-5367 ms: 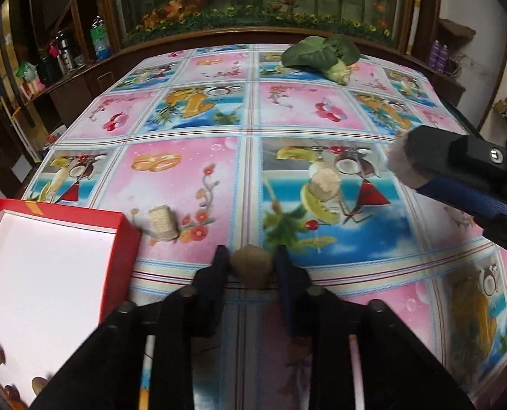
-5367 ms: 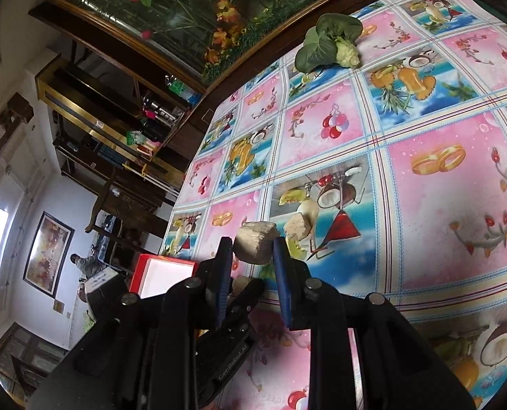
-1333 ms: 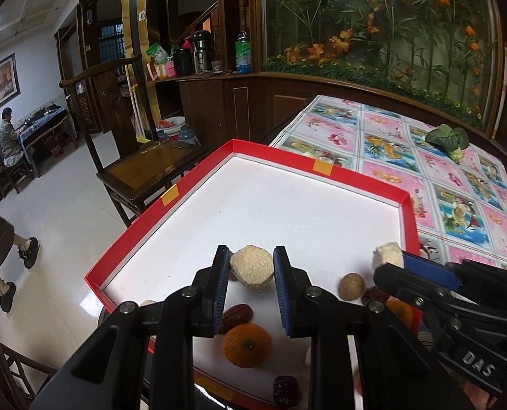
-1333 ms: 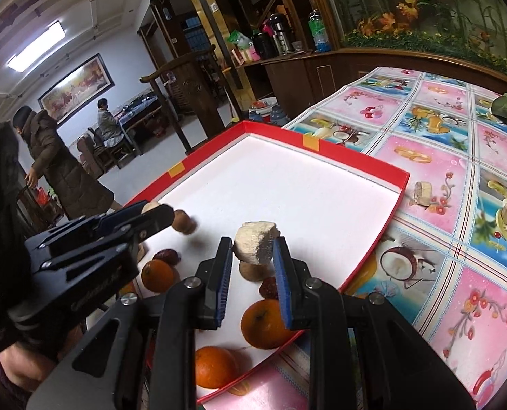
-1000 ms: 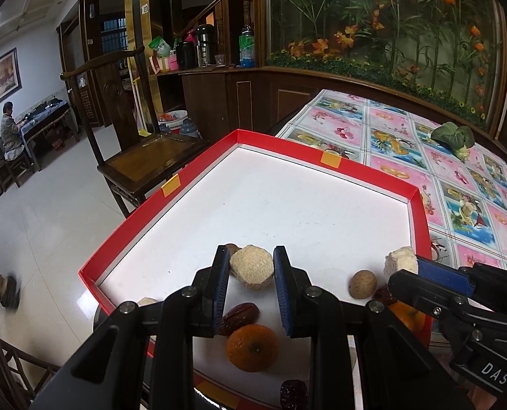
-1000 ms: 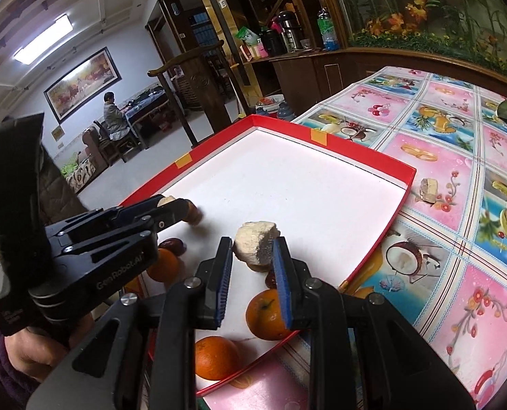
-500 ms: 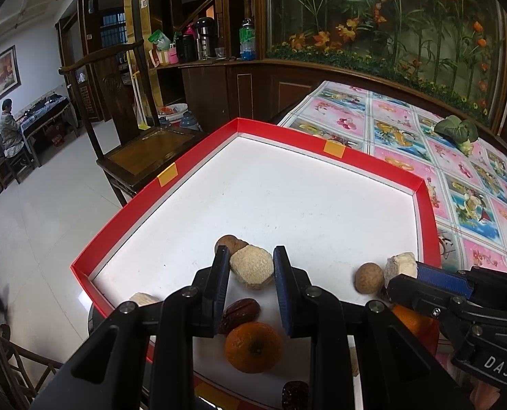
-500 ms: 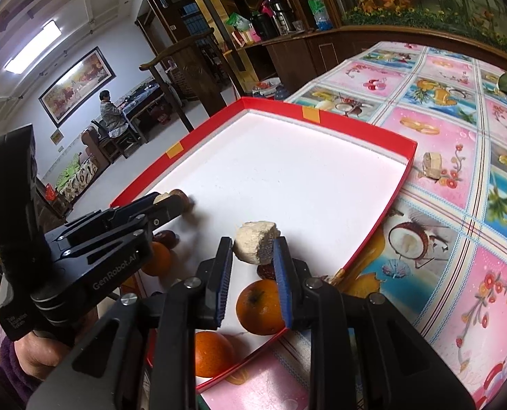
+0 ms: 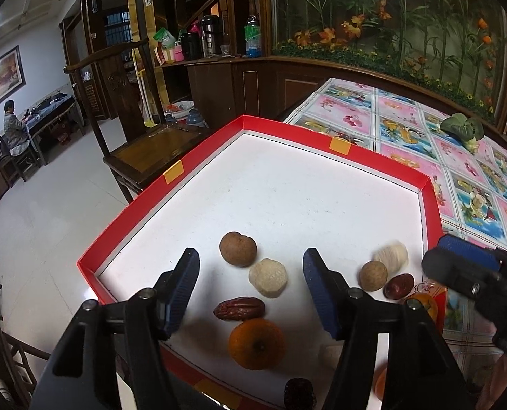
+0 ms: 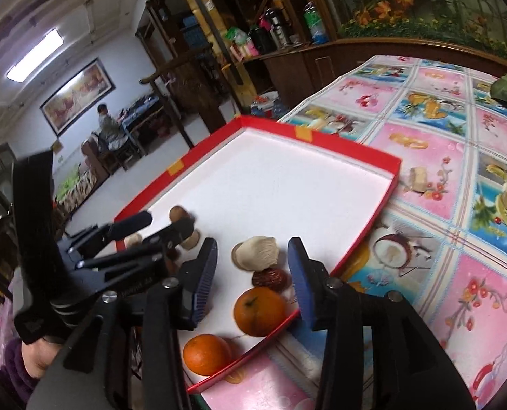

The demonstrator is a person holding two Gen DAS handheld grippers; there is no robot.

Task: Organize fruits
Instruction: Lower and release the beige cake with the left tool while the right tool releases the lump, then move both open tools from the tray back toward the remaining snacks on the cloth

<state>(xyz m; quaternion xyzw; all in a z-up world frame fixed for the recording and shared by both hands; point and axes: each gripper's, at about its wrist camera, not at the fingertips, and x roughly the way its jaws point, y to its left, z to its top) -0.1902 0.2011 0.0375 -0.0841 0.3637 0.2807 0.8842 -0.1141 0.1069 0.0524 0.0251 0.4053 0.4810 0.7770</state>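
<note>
A red tray (image 9: 376,160) with a white floor holds the fruit. My left gripper (image 9: 251,282) is open above it; a pale rough piece (image 9: 267,277) lies between its fingers beside a brown round fruit (image 9: 238,248), a red date (image 9: 239,308) and an orange (image 9: 256,343). My right gripper (image 10: 253,273) is open over the tray's near corner (image 10: 366,235); a pale chunk (image 10: 256,252) lies between its fingers, with a date (image 10: 271,278) and two oranges (image 10: 259,311) below. The right gripper shows in the left wrist view (image 9: 458,266).
Two pale chunks (image 10: 419,177) lie on the patterned tablecloth (image 10: 458,290) right of the tray. A green vegetable (image 9: 462,130) sits at the table's far end. A wooden chair (image 9: 144,150) stands left of the table.
Both grippers have opened. The pale rough piece has dropped from the left gripper onto the tray, and the pale chunk has dropped from the right gripper onto the tray.
</note>
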